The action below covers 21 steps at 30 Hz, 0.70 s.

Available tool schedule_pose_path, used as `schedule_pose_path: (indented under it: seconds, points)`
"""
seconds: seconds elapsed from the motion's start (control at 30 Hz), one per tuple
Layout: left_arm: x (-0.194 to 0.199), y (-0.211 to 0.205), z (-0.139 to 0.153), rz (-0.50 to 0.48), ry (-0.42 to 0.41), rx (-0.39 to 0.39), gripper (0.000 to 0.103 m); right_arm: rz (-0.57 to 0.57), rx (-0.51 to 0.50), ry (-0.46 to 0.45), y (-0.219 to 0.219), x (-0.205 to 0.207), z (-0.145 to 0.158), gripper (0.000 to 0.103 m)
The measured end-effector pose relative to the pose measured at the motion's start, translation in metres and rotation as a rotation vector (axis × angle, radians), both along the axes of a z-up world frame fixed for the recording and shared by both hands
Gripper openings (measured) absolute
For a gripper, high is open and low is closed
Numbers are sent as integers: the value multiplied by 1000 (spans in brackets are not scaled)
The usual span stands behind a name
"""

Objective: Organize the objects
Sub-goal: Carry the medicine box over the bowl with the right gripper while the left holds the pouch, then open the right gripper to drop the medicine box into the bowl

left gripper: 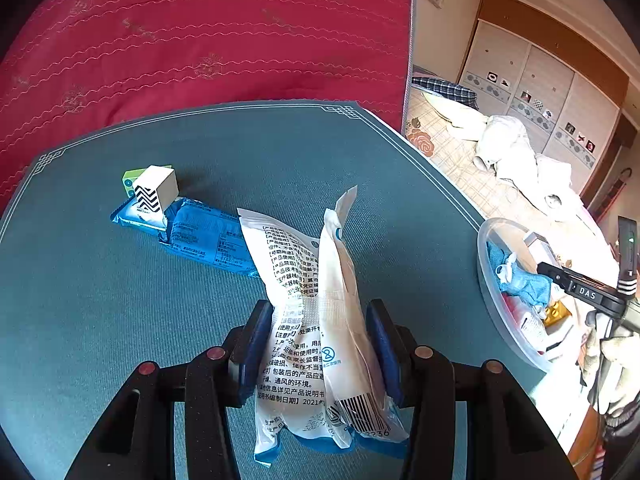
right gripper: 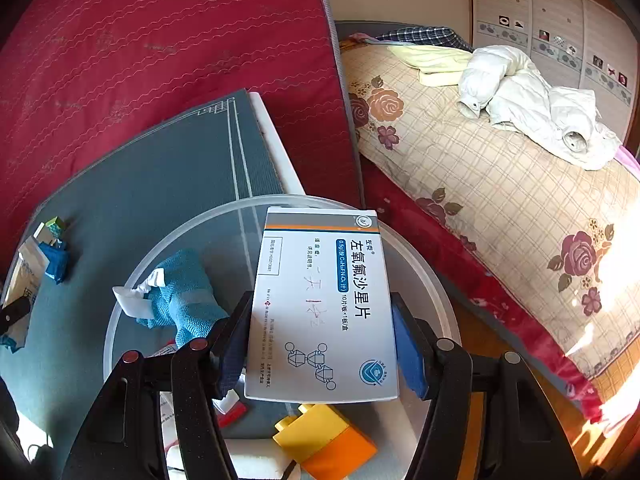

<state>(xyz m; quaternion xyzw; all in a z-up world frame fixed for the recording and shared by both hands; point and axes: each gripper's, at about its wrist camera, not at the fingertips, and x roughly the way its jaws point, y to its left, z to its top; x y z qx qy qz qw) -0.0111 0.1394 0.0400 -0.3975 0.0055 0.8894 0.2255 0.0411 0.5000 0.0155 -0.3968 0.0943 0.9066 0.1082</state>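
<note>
Teal mat (left gripper: 120, 320); left gripper (left gripper: 316, 344) clamps white pouch (left gripper: 316, 320), right gripper (right gripper: 320, 344) grips medicine box (right gripper: 320, 304), hiding tub (right gripper: 420, 256) contents.

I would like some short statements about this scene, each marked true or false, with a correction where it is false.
1. The left tongs are shut on a white pouch. True.
2. The right tongs are empty. False: they hold a white medicine box.
3. The medicine box is above the clear tub. True.
4. A blue cloth lies in the tub. True.
5. The yellow brick lies on the green mat. False: it is in the tub.
6. A zigzag-patterned block is on the bed. False: it is on the mat, by a blue packet.
</note>
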Motion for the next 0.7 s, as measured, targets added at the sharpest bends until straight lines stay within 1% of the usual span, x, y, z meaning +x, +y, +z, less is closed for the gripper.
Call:
schedule_pose_path:
  seconds: [0.1,0.23,0.33,0.53,0.63,0.7]
  points:
    - [1,8,2,-10,5,-9,51,35,4,-12,-2,-2,-2,64]
    - [3,19,4,-27,9,-20,51,42,52,-16,-4,0,-4,65]
    - [3,30,6,-46,16,-31,51,30,13,-13,1,4,-5,65]
    - [9,56,10,-98,27,-49,52,8,-51,97,5,26,8,68]
    - [9,70,11,-130,12,-40,52,-13,-57,142,6,38,16,68]
    - [11,80,15,-149,18,-35,51,-28,-61,169,6,47,19,68]
